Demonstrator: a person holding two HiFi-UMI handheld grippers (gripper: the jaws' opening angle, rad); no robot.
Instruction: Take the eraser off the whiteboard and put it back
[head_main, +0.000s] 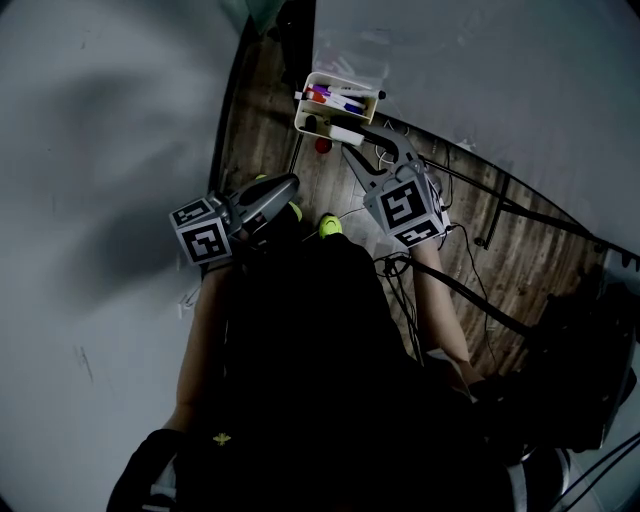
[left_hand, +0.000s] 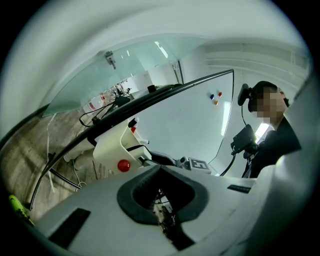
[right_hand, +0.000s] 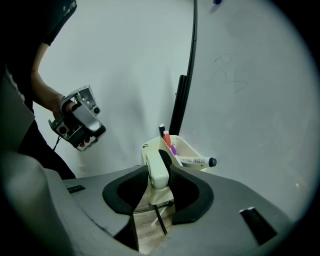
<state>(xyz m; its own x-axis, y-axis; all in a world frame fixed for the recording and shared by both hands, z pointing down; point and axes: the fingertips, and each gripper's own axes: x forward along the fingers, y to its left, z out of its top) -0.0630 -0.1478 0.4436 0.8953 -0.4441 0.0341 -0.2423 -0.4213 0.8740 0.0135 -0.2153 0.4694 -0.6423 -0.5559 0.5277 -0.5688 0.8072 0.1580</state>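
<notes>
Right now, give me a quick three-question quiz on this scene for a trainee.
1. True or false: the left gripper holds a marker.
2. What is between the right gripper's jaws?
3. The tray holds: A markers, B cups, C keys.
Key: 1 false, its jaws are shut on nothing; 2 the eraser; 3 A.
</notes>
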